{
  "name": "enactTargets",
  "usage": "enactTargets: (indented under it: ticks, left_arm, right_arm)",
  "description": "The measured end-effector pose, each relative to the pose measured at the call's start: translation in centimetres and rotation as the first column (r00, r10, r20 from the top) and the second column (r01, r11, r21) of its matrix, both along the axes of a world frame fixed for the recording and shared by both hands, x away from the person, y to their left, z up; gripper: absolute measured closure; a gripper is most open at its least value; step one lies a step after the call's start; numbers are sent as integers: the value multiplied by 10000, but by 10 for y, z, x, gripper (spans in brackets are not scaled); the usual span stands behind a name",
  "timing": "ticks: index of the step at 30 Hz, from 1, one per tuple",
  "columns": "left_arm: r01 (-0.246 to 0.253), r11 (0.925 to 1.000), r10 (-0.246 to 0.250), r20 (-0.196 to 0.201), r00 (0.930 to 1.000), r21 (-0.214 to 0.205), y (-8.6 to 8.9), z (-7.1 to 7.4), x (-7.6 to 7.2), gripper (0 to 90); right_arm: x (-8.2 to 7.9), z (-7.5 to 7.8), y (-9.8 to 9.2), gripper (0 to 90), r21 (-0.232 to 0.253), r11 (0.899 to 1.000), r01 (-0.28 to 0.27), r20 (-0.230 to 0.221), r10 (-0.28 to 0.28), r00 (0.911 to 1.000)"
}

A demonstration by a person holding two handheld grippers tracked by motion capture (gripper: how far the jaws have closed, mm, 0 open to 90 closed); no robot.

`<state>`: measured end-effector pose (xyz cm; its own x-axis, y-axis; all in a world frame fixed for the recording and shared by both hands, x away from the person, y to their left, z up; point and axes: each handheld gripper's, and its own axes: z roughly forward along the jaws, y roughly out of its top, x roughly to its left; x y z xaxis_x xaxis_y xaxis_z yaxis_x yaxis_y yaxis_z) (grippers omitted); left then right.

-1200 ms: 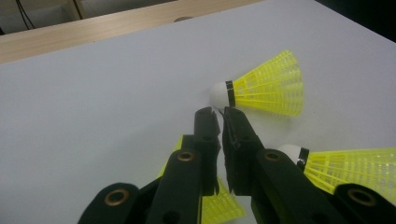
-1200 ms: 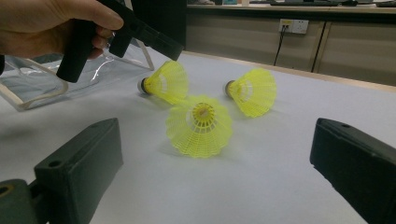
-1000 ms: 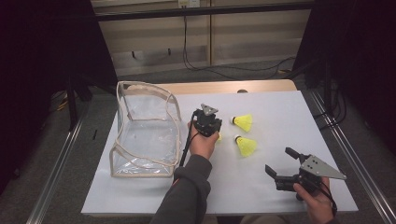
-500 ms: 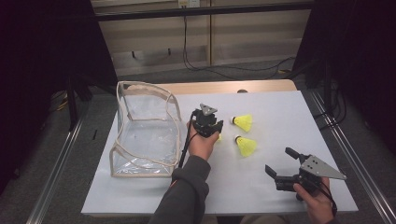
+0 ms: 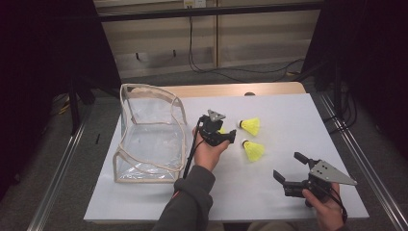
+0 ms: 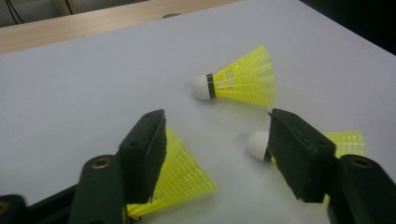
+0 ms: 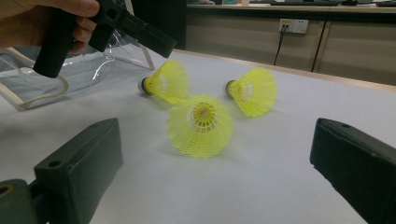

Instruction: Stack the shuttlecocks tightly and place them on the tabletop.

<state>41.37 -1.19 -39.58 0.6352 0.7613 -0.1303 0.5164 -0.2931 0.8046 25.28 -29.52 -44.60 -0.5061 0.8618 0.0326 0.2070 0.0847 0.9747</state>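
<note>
While two shuttlecocks (image 5: 251,126) lie beyond, left gripper's (image 6: 215,154) just-opening fingers straddle a third shuttlecock (image 6: 180,175).

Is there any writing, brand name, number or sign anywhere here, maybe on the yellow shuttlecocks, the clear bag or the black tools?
No text can be read in any of the views.
Shuttlecocks: a plain dark band by the cork, no print.
Clear bag: no label visible.
Left tool and right tool: plain black, no markings.
Wall socket: too small and blurred to tell any marking.
</note>
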Motion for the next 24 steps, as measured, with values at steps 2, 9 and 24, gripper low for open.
enactTargets:
  ticks: [2, 9, 24]
  left_arm:
    - [59, 10000, -59, -26, 10000, 29, 0, -2, -2, 354]
    - [222, 9997, -221, -121, 9997, 69, -1, -8, -10, 259]
    - [517, 9986, -518, -244, 9984, -56, 3, -15, -22, 165]
  right_arm:
    - [0, 0, 0, 15, -4, 10000, 1, -3, -1, 10000]
    - [0, 0, 0, 15, -8, 10000, -8, 15, 8, 10000]
    - [0, 0, 0, 15, -21, 10000, -1, 11, 1, 10000]
